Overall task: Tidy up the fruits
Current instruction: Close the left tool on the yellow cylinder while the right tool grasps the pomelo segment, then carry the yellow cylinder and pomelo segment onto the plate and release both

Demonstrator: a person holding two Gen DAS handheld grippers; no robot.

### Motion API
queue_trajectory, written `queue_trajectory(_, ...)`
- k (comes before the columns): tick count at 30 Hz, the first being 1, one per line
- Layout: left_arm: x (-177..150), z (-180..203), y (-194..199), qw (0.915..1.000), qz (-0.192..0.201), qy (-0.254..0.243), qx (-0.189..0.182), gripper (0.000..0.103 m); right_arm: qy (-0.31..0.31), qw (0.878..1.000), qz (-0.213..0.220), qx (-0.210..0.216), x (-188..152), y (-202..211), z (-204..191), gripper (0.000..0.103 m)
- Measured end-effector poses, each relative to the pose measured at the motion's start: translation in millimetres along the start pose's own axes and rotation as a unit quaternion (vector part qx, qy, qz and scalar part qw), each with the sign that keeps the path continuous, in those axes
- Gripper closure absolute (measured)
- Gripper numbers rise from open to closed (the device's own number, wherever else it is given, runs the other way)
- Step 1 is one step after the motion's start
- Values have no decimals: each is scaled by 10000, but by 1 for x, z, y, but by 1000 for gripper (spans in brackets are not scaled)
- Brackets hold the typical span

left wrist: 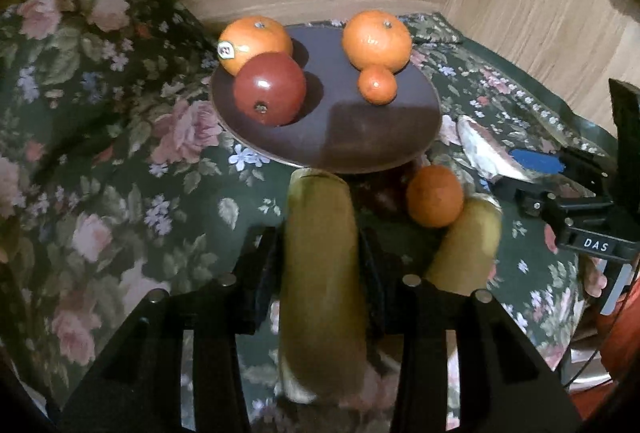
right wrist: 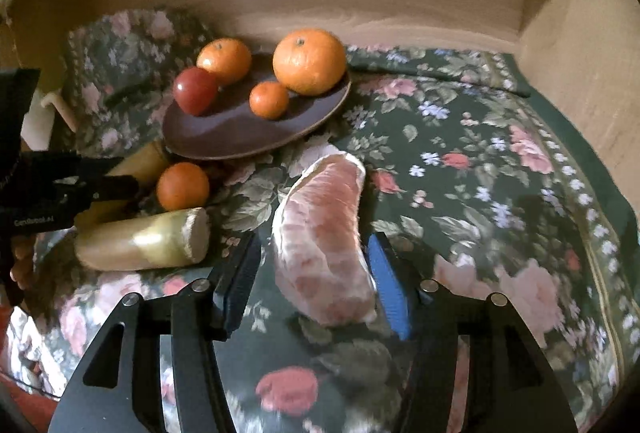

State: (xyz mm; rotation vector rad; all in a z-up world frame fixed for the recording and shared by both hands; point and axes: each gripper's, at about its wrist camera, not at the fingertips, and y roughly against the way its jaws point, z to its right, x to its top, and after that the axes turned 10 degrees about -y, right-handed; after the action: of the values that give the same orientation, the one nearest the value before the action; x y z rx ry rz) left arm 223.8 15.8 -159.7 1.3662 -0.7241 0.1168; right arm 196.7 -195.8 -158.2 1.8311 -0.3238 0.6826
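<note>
- Left tongs (left wrist: 320,265) clamp a banana piece (left wrist: 320,273); it should be lifted level onto the brown plate (left wrist: 360,137)'s bare front.
- Right tongs (right wrist: 316,273) stand apart around the pomelo segment (right wrist: 324,237); they need a gentle squeeze.

Your clearest room is the bare front of the dark brown round plate (left wrist: 360,137), from about five to seven o'clock on its face. At its ten o'clock the sticker-marked orange (left wrist: 254,43) and glossy red apple (left wrist: 270,89) block you; at one o'clock the big orange (left wrist: 376,39) and small mandarin (left wrist: 377,85) do. Below the rim a loose orange (left wrist: 435,195) and yellow-green banana piece (left wrist: 466,245) crowd the approach. The flowered cloth (right wrist: 500,169) toward three o'clock lies open up to the wooden wall (right wrist: 580,53).
</note>
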Motion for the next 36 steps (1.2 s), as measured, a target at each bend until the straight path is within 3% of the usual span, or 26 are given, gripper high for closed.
queue_trajectory(5, 4, -2, -7, 10000, 45, 50, -62, 65, 259, 9995, -83, -144, 5, -10, -6, 49)
queue_trajectory(7, 4, -4, -8, 9998, 63, 101, -131, 65, 356, 9992, -43, -199, 4, -13, -8, 50)
queue_trajectory(9, 3, -6, -5, 9997, 72, 143, -160, 65, 365, 9991, -15, -207, 5, -13, -7, 59)
queue_trajectory(15, -1, -5, 15, 9995, 295, 97, -29, 65, 266, 9995, 36, -158, 8, -8, -6, 60)
queue_trajectory(25, 12, 4, 62, 9955, 945, -75, 38, 65, 193, 9975, 671, -93, 22, 29, -10, 60)
queue_trajectory(36, 46, 11, 64, 9923, 1209, -253, 33, 66, 174, 9928, 1181, 16, 42, 52, -13, 60)
